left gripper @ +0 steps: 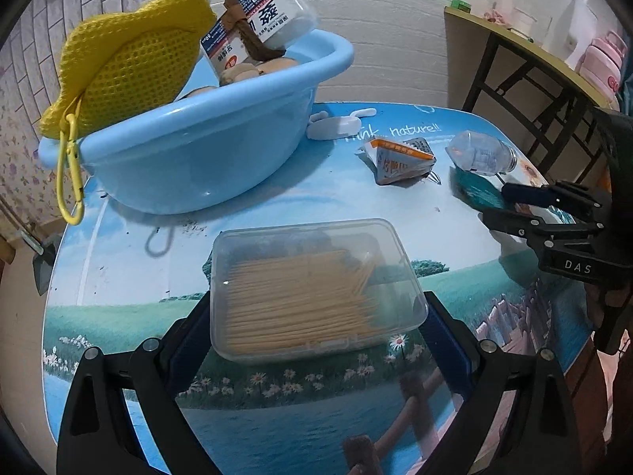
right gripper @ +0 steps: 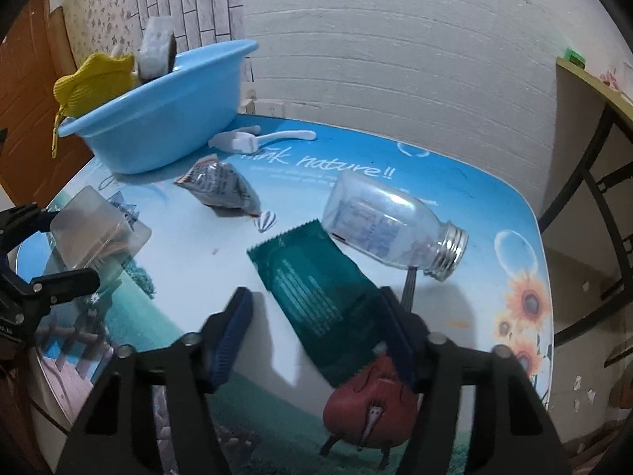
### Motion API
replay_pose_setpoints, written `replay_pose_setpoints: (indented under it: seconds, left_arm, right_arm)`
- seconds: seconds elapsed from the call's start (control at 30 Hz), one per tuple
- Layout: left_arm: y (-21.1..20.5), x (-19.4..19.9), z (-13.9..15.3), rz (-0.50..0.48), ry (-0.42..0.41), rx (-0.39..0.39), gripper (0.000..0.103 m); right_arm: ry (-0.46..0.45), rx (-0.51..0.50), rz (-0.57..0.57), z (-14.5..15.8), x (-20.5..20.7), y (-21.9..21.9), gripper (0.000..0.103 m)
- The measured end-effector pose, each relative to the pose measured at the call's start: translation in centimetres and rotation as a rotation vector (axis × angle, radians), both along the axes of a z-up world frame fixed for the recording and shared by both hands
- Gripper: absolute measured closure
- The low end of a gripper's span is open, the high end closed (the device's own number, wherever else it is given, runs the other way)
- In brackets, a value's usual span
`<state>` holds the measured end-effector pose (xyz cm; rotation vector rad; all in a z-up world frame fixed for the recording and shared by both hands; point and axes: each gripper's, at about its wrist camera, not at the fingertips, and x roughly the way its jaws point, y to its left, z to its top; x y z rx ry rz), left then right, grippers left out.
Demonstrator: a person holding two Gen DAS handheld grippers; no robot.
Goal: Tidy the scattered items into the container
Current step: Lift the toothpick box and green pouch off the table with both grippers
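Scattered items are seen on the picture-printed table (left gripper: 118, 277), with a blue basin (left gripper: 198, 150) standing at its far left.

Left wrist view: the basin is already loaded. A yellow mesh pouch (left gripper: 130, 59) is draped over its near rim, its yellow clip (left gripper: 69, 182) hanging down outside. A labelled white box (left gripper: 261, 16) is propped tilted at the back, with brown things under it that cannot be told. A clear plastic box of toothpicks (left gripper: 316, 289) lies flat on the table between the fingers of the left gripper (left gripper: 316, 340). The jaws are spread beside the box; whether the pads press on its sides cannot be told. Past the basin a white hook (left gripper: 336, 124), an orange-and-white packet (left gripper: 399, 158) and a clear bottle (left gripper: 480, 154) on its side are noted. The right gripper (left gripper: 502, 202) is seen at the right edge over a green sachet (left gripper: 480, 194).

Right wrist view: the right gripper (right gripper: 316, 332) is held half spread. The green sachet (right gripper: 316, 297) lies flat on the table; its near end reaches between the fingers, closer to the right one, and is not pinched. The bottle (right gripper: 391, 225) lies across the sachet's far corner, metal neck to the right. The packet (right gripper: 221, 190) lies between sachet and basin (right gripper: 158, 118). The left gripper (right gripper: 55, 253) is seen at the left edge beside the toothpick box (right gripper: 99, 225).
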<state>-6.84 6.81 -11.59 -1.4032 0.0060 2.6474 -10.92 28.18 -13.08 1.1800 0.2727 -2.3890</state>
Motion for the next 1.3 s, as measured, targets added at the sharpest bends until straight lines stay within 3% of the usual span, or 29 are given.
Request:
replay_pose_setpoints:
  seconds: [0.13,0.33,0.57,0.77,0.87,0.93,1.03,1.1,1.3]
  left_arm:
    - [-0.2,0.3,0.3,-0.001,0.010,0.003,0.006]
    - [-0.8,0.8,0.7,0.008,0.023,0.013,0.006]
    - [-1.2,1.7,1.0,0.008,0.037,0.019,0.006]
    - [-1.9,2.6,1.1,0.025,0.050,0.026,0.006]
    - [-2.4,2.7,1.0,0.034,0.049,0.029,0.007]
    - [-2.6,2.8,1.0,0.039,0.051,0.030,0.007]
    - [-2.8,2.9,1.3,0.045,0.062,0.030,0.007]
    - [-2.8,2.9,1.6,0.044,0.073,0.029,0.007]
    - [-2.8,2.9,1.6,0.034,0.069,0.021,0.007]
  right_arm:
    - [0.005,0.003,0.022,0.3,0.9,-0.5,0.071]
    - [-0.003,-0.001,0.051,0.4,2.4,-1.1,0.088]
    - [-0.025,-0.011,0.096,0.5,3.7,-2.2,0.098]
    - [-0.027,-0.013,0.121,0.5,5.2,-3.8,0.098]
    - [0.009,-0.046,0.052,1.1,5.3,-3.2,0.086]
    - [0.026,-0.057,0.019,1.5,5.1,-2.6,0.058]
    - [0.049,-0.036,-0.045,1.9,3.8,-1.7,0.033]
    - [0.059,-0.011,-0.059,2.0,3.1,-1.5,0.027]
    - [-0.011,0.010,-0.019,0.8,0.5,-1.2,0.027]
